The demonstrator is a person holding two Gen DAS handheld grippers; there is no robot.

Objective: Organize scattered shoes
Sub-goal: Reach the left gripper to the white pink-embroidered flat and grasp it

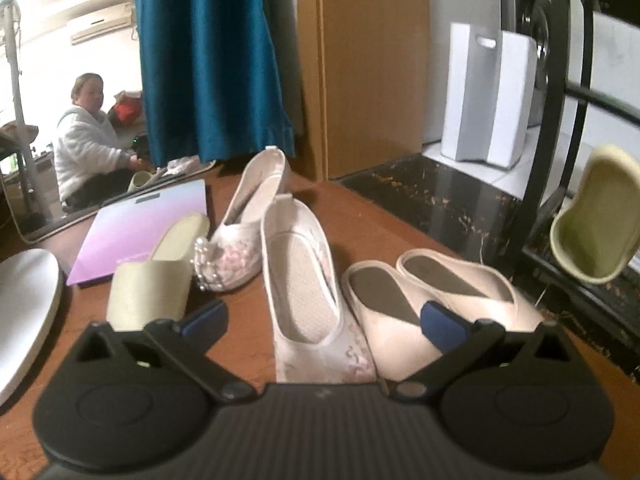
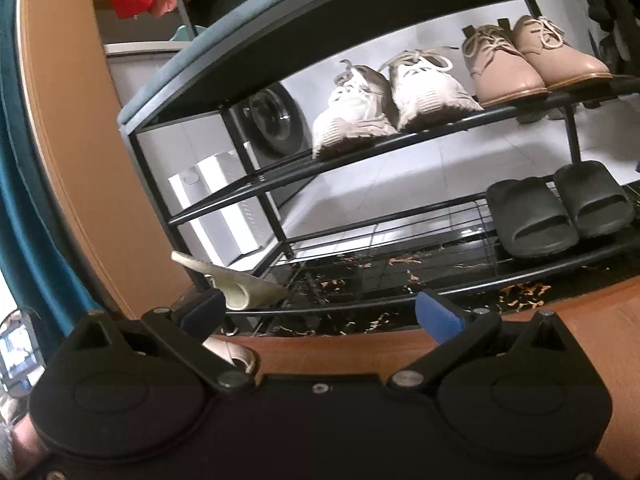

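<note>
The left hand-held gripper (image 1: pixel 322 320) hovers spread wide and empty over a white embroidered flat (image 1: pixel 304 280) on the brown floor (image 1: pixel 372 224), with its pearl-trimmed mate (image 1: pixel 244 232) behind, a cream pair (image 1: pixel 432 300) to the right and a pale green slipper (image 1: pixel 156 280) to the left. The right hand-held gripper (image 2: pixel 320 312) also stands released; the other green slipper (image 2: pixel 236 280) seems to touch only its left finger (edge-on, hard to judge) before the black shoe rack (image 2: pixel 360 160).

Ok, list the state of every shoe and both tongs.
Left tongs: open, empty.
Right tongs: open.
Green slipper: tilted at the rack's edge, off the floor.
Second green slipper: flat on the floor.
Embroidered flats: on the floor, staggered.
Cream mules: paired on the floor.
White sneakers: shelved.
Black slides: shelved.
</note>
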